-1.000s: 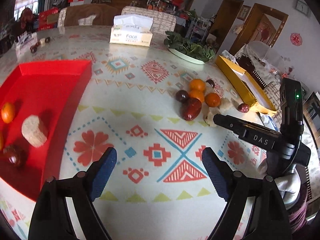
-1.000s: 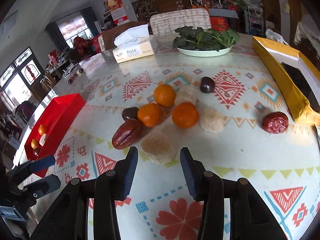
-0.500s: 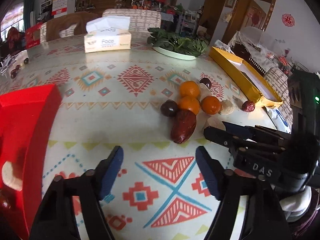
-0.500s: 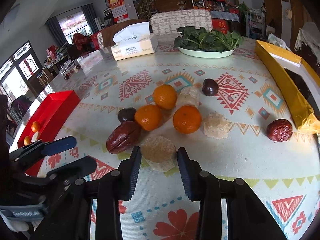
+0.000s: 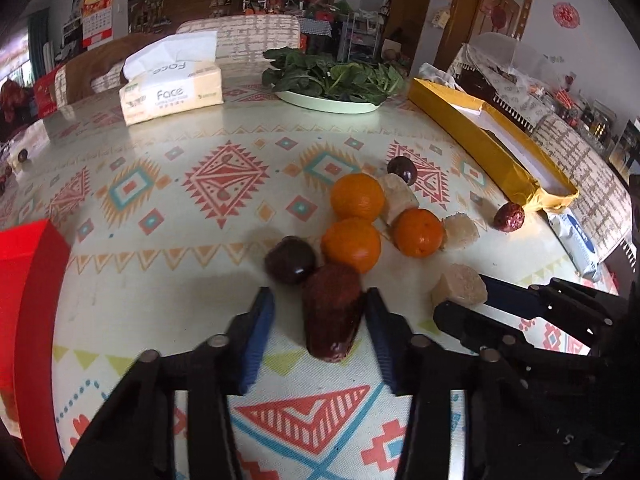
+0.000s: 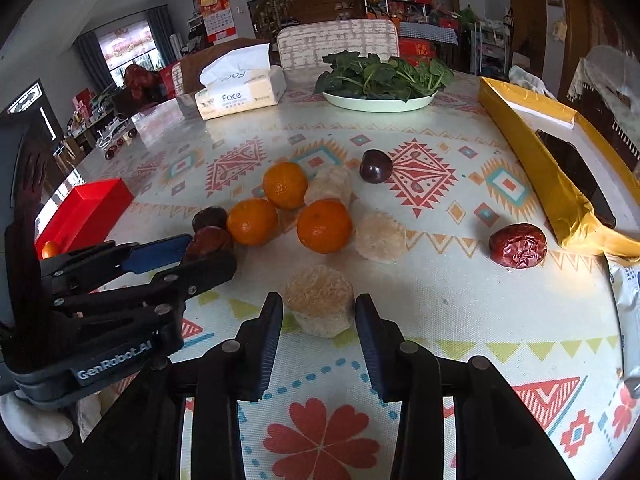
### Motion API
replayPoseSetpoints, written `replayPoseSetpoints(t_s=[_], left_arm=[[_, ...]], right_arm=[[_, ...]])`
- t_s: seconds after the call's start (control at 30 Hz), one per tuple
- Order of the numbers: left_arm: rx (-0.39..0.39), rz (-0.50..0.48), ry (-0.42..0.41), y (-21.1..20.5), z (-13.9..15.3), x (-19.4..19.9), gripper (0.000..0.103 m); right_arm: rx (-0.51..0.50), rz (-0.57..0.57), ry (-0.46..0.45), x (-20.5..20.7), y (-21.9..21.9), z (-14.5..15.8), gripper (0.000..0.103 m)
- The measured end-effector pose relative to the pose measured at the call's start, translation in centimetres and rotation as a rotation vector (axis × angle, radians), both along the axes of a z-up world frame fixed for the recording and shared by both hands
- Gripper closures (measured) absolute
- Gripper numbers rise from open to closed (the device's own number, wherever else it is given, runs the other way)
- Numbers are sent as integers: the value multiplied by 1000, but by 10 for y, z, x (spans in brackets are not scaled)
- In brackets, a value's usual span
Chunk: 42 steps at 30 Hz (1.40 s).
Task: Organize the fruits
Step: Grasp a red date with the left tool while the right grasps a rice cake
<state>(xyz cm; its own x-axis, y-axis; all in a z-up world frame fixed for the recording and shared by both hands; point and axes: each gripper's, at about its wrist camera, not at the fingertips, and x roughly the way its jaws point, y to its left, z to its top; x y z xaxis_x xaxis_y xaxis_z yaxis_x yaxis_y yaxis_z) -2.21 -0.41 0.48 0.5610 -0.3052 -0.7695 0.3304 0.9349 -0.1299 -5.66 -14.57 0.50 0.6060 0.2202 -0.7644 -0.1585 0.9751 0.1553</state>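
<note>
- Since a second ago both grippers have closed in on the fruit pile; the red tray [image 5: 28, 300] has slid to the far left.
- The left gripper [image 5: 320, 316] is spread around the long date [image 5: 332, 312]; its right pad looks to touch it.
- The right gripper [image 6: 318, 316] is spread around the pale chunk [image 6: 320, 306], not yet pinching.
- Oranges [image 5: 351, 244] and a dark plum [image 5: 290, 259] sit just beyond the date.
- Risk: squeezing could roll the date into its neighbours and scatter them.
</note>
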Motion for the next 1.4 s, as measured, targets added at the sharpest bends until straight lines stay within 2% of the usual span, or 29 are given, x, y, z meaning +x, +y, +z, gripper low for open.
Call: replayPoseSetpoints(t_s=[0.1,0.27,0.53,0.77,0.93,1.03,1.13,1.23,1.4], left_arm=[[-7,-15,-3,0,0,-1,73],[-91,4,3,13,1,-1,73],[-181,-19,-12,21,6,-5,73],[-185,-2,-15,23,6,-4,73],[-136,25,-33,20,8,-7,73],[-92,42,-44,18,9,-19,73],[-83,44,-52,21,15,-36,73],[-94,49,-68,30,25,-53,73],[-165,96,-88,61,39,-80,73]], right_arm=[[7,-4,1,0,-1,0,61],[2,-9,-2,-1,0,0,63],[33,-15,-10,0,-2,0,65],[30,0,-44,-3,4,4,65],[24,-1,-66,-3,8,7,65],[69,-7,-58,-9,7,10,65],[78,2,-73,-22,13,15,65],[79,23,-92,-34,23,23,65],[82,73,-117,-48,46,36,65]])
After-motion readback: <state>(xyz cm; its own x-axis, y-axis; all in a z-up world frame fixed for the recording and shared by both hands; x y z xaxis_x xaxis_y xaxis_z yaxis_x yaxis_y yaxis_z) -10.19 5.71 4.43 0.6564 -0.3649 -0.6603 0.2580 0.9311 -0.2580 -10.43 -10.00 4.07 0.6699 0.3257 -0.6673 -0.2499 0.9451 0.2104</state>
